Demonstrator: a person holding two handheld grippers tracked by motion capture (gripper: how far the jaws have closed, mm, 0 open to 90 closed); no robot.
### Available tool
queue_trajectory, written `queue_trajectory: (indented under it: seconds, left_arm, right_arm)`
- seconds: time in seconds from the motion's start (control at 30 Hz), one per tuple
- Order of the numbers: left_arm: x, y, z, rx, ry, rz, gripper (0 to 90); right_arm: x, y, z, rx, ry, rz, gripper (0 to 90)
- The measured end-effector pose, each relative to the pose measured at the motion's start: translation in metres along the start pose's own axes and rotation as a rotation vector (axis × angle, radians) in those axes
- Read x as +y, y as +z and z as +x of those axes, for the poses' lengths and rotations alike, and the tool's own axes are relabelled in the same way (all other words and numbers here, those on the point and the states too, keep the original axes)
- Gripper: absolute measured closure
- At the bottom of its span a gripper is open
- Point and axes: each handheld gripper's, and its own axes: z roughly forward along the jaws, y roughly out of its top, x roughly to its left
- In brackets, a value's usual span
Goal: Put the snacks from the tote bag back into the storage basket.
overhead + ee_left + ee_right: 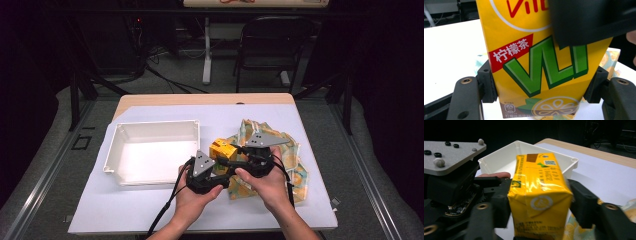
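The left tongs (540, 86) clasp a yellow lemon tea carton (536, 62) by its sides.

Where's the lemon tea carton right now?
High view: the lemon tea carton is at table centre, between the left gripper and right gripper, right of the white tray, beside the patterned cloth.

A white tray (125, 131) and patterned cloth (292, 165) lie on the table (150, 210).

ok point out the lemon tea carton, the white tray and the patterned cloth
lemon tea carton (544, 65): left gripper view, on the green lettering of its front face
white tray (150, 157): high view, on its bare floor
patterned cloth (295, 160): high view, on its right part
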Motion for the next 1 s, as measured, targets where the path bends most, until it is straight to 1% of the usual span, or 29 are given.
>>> queue_trajectory:
  seconds: [0.03, 0.1, 0.13, 0.17, 0.23, 0.27, 0.3, 0.33, 0.37, 0.5, 0.53, 0.67, 0.7, 0.77, 0.87, 0.93, 1.0]
  left_arm:
    - [0.0, 0.0, 0.0, 0.0, 0.0, 0.0, 31.1]
    - [0.002, -0.003, 0.004, 0.006, -0.01, -0.013, 31.1]
    - [0.002, -0.003, 0.004, 0.006, -0.01, -0.013, 31.1]
    - [0.005, -0.005, 0.009, 0.014, -0.02, -0.022, 31.1]
    - [0.006, -0.007, 0.013, 0.023, -0.03, -0.027, 31.1]
    - [0.006, -0.007, 0.013, 0.023, -0.03, -0.027, 31.1]
    - [0.006, -0.008, 0.017, 0.03, -0.035, -0.03, 31.1]
    - [0.007, -0.009, 0.02, 0.035, -0.039, -0.034, 31.1]
    - [0.007, -0.009, 0.02, 0.035, -0.039, -0.034, 31.1]
    - [0.009, -0.013, 0.028, 0.05, -0.047, -0.043, 31.1]
    - [0.009, -0.013, 0.029, 0.054, -0.049, -0.047, 31.1]
    - [0.011, -0.015, 0.034, 0.063, -0.059, -0.053, 31.0]
    - [0.012, -0.017, 0.037, 0.073, -0.063, -0.061, 31.0]
    - [0.012, -0.018, 0.038, 0.076, -0.064, -0.063, 31.0]
    - [0.012, -0.019, 0.043, 0.089, -0.074, -0.072, 31.0]
    - [0.012, -0.02, 0.047, 0.098, -0.08, -0.064, 31.0]
    - [0.012, -0.02, 0.048, 0.102, -0.082, -0.064, 31.0]
  right_arm:
    - [0.0, -0.001, -0.001, -0.008, 0.002, -0.002, 35.9]
    - [0.001, -0.003, -0.003, -0.004, 0.002, -0.005, 31.4]
    - [0.001, -0.004, -0.003, -0.003, 0.004, -0.011, 29.8]
    - [0.002, -0.006, -0.004, 0.002, 0.005, -0.026, 28.0]
    - [0.003, -0.009, -0.005, 0.017, 0.004, -0.044, 25.4]
    - [0.003, -0.009, -0.005, 0.017, 0.004, -0.044, 25.4]
    - [0.005, -0.013, -0.006, 0.018, 0.004, -0.063, 24.7]
    - [0.005, -0.014, -0.006, 0.022, 0.0, -0.065, 24.2]
    - [0.005, -0.014, -0.006, 0.022, 0.0, -0.065, 24.2]
    - [0.007, -0.018, -0.009, 0.009, 0.001, -0.075, 23.8]
    - [0.006, -0.019, -0.01, 0.005, 0.009, -0.08, 23.8]
    - [0.005, -0.021, -0.014, -0.002, 0.012, -0.077, 23.9]
    - [0.005, -0.021, -0.015, -0.003, 0.009, -0.074, 23.9]
    - [0.004, -0.022, -0.018, -0.009, 0.002, -0.07, 24.0]
    - [0.002, -0.024, -0.02, -0.016, 0.007, -0.067, 24.0]
    - [-0.002, -0.026, -0.024, -0.03, 0.011, -0.061, 24.3]
    - [-0.003, -0.027, -0.026, -0.032, 0.015, -0.062, 24.4]
